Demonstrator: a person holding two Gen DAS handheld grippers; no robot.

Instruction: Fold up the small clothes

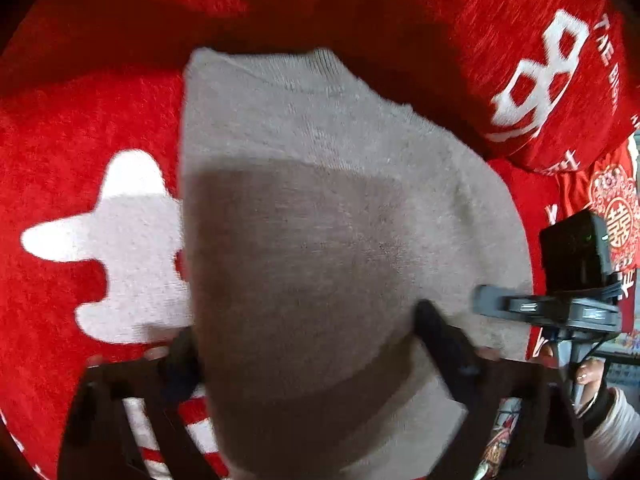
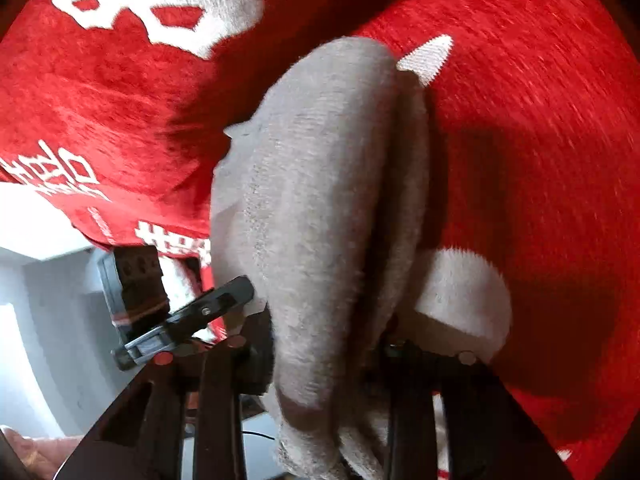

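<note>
A small beige knit sweater lies over a red plush blanket, its ribbed collar at the far end. My left gripper has its dark fingers on either side of the sweater's near edge and seems shut on the cloth. In the right wrist view the sweater hangs bunched in thick folds between my right gripper's fingers, which are shut on it. The other gripper shows at each view's edge, the right one in the left wrist view and the left one in the right wrist view.
The red blanket carries large white characters and covers the whole surface. A white patch of the pattern lies left of the sweater. A pale floor or wall shows past the blanket's edge at the lower left.
</note>
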